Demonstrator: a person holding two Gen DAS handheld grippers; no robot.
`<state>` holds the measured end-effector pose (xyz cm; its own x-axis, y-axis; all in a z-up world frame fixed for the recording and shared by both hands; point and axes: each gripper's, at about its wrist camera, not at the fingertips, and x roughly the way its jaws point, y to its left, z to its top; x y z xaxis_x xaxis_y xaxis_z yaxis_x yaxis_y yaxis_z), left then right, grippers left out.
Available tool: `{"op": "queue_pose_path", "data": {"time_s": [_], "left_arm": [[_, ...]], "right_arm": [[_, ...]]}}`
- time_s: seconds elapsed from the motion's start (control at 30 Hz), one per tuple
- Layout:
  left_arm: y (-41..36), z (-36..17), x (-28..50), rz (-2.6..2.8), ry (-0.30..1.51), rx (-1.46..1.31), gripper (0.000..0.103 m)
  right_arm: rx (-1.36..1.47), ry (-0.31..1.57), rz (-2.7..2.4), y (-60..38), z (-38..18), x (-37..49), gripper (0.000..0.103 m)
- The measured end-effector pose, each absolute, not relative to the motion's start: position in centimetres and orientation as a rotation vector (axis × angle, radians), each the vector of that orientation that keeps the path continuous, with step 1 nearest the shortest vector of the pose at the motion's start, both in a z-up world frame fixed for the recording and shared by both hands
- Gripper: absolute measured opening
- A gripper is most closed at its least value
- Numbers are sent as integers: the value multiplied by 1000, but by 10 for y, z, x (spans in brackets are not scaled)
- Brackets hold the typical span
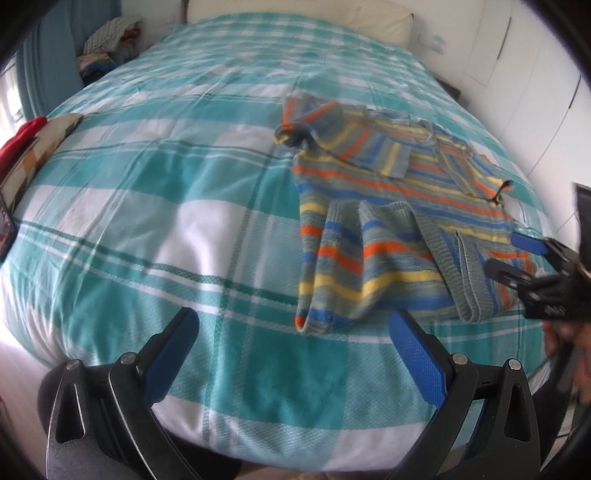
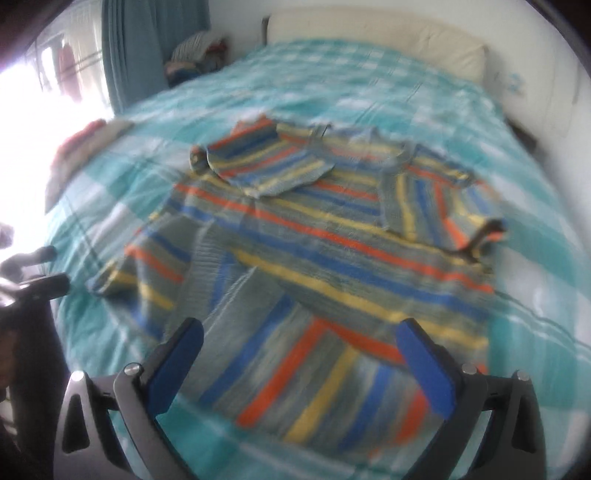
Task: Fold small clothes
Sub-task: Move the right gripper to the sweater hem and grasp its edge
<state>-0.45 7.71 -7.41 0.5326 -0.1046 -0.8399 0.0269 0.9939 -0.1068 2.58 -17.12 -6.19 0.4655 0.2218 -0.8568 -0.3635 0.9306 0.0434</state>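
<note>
Left gripper [image 1: 293,332] fingers [image 1: 417,356] spread wide, empty, over bare checked bedspread [image 1: 147,206] near the bed's near edge. Right gripper [image 2: 299,343] fingers [image 2: 423,363] wide apart too, gripping nothing, hovering over the near folded-up hem corner of the striped knit sweater [image 2: 332,236]. Sweater flat on the bed's right half, both sleeves folded inward across the body. Cream pillow [image 1: 295,16] at the far edge. Right view blurred.
</note>
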Motion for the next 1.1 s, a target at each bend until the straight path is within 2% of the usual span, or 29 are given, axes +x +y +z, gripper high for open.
{"op": "queue_pose_path", "data": {"time_s": [0.03, 0.07, 0.1, 0.13, 0.17, 0.3, 0.43, 0.5, 0.53, 0.57, 0.63, 0.7, 0.73, 0.77, 0.83, 0.97, 1.03, 1.1], "left_arm": [[80, -75, -6, -72, 1006, -84, 103], [83, -75, -7, -65, 1007, -84, 103], [87, -76, -8, -54, 1008, -83, 103], [92, -76, -11, -42, 1009, -81, 103], [96, -77, -13, -31, 1007, -80, 103], [115, -78, -25, 11, 994, -69, 102], [121, -76, -33, 26, 983, -48, 102], [120, -77, -35, 25, 982, -43, 103], [119, -77, -36, 23, 983, -43, 102], [118, -77, -36, 20, 982, -46, 102], [116, -79, -34, 16, 980, -55, 103], [115, -81, -32, 19, 981, -66, 103], [114, -81, -30, 19, 984, -75, 102], [114, -81, -29, 17, 986, -91, 102], [114, -79, -27, 9, 984, -126, 102], [118, -68, -33, 14, 959, -151, 102], [124, -62, -40, 29, 943, -147, 102], [134, -59, -48, 53, 932, -140, 102]], "right_arm": [[-149, 1070, 395, -170, -71, 35, 97], [-130, 1120, 456, -170, -82, 42, 78], [-98, 1138, 523, -170, -87, 44, 64], [-83, 1120, 548, -171, -85, 41, 33], [-61, 1107, 564, -175, -78, 34, 16], [-44, 1067, 675, -193, -41, -20, 15], [-112, 1143, 705, -219, -33, -86, 15], [-175, 1231, 664, -234, -48, -113, 19], [-215, 1265, 616, -242, -57, -121, 26], [-242, 1289, 571, -248, -62, -126, 29], [-245, 1288, 472, -264, -63, -132, 29], [-157, 1230, 466, -266, -48, -125, 34], [-125, 1198, 478, -262, -40, -119, 42], [-80, 1143, 514, -251, -28, -110, 55], [-3, 1059, 598, -226, -12, -89, 71], [110, 992, 721, -164, -15, -22, 72], [90, 1045, 675, -135, -36, 8, 72], [86, 1140, 668, -106, -62, 30, 64]]}}
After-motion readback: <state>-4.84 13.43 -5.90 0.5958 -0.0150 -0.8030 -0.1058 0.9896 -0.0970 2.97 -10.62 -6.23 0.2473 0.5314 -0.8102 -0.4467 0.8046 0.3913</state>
